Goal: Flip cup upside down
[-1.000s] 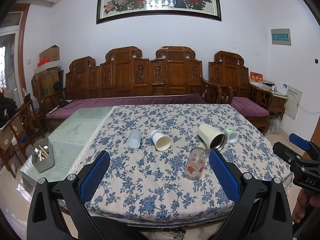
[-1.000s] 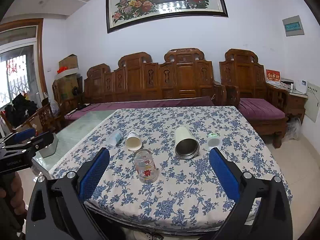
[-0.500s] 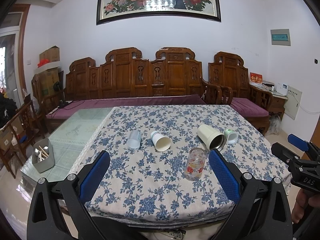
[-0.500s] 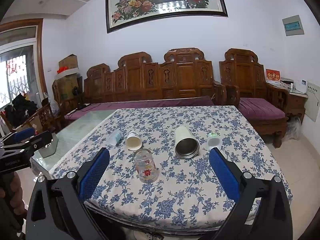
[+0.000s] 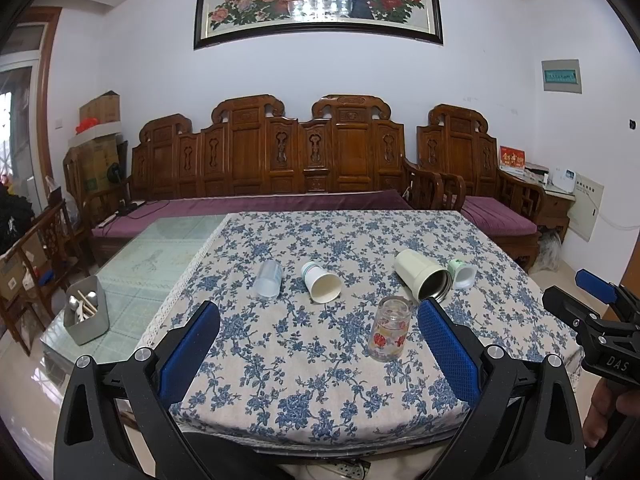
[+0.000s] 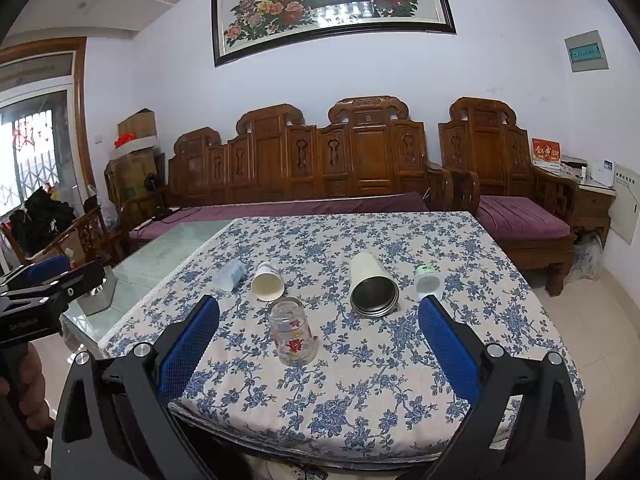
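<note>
A glass cup with red flower prints [image 5: 390, 334] [image 6: 292, 332] stands upright on the blue-flowered tablecloth [image 5: 304, 364] [image 6: 360, 380]. Behind it several cups lie on their sides: a clear plastic cup [image 5: 269, 279] [image 6: 229, 275], a white paper cup [image 5: 321, 282] [image 6: 267, 281], a cream steel-lined tumbler [image 5: 422, 275] [image 6: 372, 285] and a small white-green cup [image 5: 463, 273] [image 6: 428, 282]. My left gripper [image 5: 318, 342] is open and empty, short of the table's near edge. My right gripper [image 6: 319, 340] is open and empty too, the glass cup ahead between its fingers.
A grey metal box with utensils [image 5: 86, 310] sits on the bare glass tabletop [image 5: 160, 256] at left. Carved wooden benches with purple cushions [image 5: 280, 200] stand behind the table. The other gripper shows at the right edge of the left wrist view [image 5: 600, 332].
Both grippers have stayed nearly still; the left view has crept slightly. No cup has moved.
</note>
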Demonstrator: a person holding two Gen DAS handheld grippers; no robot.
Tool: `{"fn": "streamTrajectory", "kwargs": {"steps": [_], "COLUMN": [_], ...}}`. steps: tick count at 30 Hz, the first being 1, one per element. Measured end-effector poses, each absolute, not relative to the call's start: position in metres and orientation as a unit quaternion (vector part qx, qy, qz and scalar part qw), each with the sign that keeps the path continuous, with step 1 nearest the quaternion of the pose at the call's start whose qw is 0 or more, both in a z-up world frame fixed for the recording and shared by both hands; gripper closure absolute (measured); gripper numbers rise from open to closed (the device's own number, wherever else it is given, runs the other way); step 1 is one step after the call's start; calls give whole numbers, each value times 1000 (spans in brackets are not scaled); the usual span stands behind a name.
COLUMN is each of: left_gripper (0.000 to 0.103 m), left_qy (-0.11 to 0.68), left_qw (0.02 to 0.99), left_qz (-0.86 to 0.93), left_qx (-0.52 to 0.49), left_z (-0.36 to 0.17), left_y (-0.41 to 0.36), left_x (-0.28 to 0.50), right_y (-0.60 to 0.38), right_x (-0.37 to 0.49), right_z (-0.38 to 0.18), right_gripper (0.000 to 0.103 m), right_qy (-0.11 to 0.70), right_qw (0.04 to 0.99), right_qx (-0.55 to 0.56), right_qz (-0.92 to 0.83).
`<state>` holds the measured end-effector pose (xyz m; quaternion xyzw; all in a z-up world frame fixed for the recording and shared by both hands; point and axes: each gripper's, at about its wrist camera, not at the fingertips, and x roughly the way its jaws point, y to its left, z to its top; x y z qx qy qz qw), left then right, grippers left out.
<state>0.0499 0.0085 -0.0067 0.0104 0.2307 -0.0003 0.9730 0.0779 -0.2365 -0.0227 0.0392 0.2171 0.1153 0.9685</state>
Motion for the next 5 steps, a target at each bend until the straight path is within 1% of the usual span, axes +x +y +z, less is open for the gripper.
{"fn": "streamTrajectory", "kwargs": {"steps": [5], "left_gripper": [8], "left_qy": [231], "left_qw": [973], "left_qz": [-1], "left_qx": [11], "left_z": [-6], "left_y": [8], "left_x": [49], "right_y": [-236], "right_x": [78], "right_z": [-23], "right_gripper": [3], "right_qy": [217], "right_qw": [969], "right_qx": [39], "right_qz": [115]}}
